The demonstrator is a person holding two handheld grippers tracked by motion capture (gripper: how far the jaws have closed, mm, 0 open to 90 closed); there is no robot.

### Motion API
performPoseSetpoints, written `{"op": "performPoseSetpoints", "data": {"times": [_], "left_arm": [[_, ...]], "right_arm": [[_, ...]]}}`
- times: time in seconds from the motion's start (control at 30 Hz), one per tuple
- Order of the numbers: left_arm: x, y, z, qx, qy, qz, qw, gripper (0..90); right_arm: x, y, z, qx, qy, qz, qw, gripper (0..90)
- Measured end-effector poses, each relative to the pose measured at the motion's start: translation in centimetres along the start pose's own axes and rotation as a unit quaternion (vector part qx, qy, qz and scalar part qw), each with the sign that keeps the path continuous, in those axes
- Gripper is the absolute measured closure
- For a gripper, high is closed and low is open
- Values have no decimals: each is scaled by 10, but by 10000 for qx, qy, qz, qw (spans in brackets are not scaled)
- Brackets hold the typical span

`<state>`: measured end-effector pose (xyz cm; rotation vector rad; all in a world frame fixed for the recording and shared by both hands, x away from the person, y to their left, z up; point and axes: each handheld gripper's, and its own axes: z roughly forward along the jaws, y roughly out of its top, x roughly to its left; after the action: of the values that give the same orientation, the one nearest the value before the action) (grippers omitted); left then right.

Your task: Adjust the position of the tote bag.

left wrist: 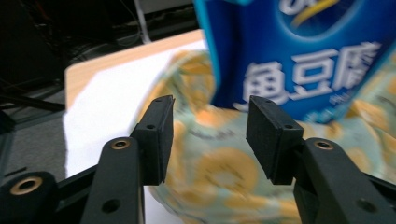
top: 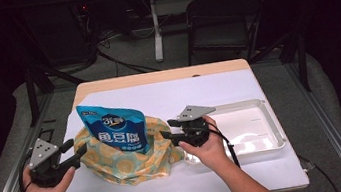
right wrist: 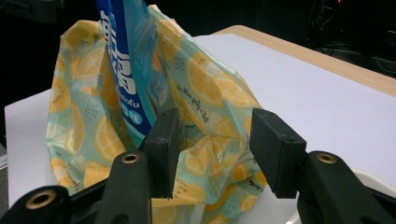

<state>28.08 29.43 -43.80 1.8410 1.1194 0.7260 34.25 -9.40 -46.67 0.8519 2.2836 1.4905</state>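
White paper covers the table (top: pixel 238 86), and dark room clutter sits beyond it. On the paper, just left of a clear plastic tray (top: pixel 267 112), a blue snack packet (top: pixel 112 129) stands upright, its lower half sunk in a crumpled lemon-print bag (top: pixel 122 163).

We hold the left gripper (top: pixel 81 150) at the side of the bag away from the tray, jaws wide apart with nothing between them. The right gripper (top: pixel 165 129) sits between bag and tray, jaws equally wide; bag fabric bunches close beneath them, but the pads press on nothing.

We judge the packet top-heavy. With neither gripper holding the floppy bag, a brush from either jaw could tip the packet onto the paper, or the bag's mouth could sag shut around it.
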Motion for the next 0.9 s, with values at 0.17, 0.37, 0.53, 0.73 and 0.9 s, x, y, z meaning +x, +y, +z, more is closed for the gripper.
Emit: {"op": "performPoseSetpoints", "data": {"times": [0.17,0.37,0.53,0.73,0.9], "left_arm": [[11,9,12,43,148,-11,9999,507],[23,11,26,182,191,-95,9996,547],[28,12,39,332,220,-79,9992,565],[28,9,55,468,207,41,9987,620],[30,8,65,505,138,13,9986,797]], "right_arm": [[-1,-1,-5,2,-63,55,10000,517],[-2,-2,-8,-11,-92,92,9999,518],[-2,-4,-10,6,-115,112,9999,520],[-2,-7,-12,43,-177,119,9998,518],[-2,-9,-14,70,-210,138,9997,515]]}}
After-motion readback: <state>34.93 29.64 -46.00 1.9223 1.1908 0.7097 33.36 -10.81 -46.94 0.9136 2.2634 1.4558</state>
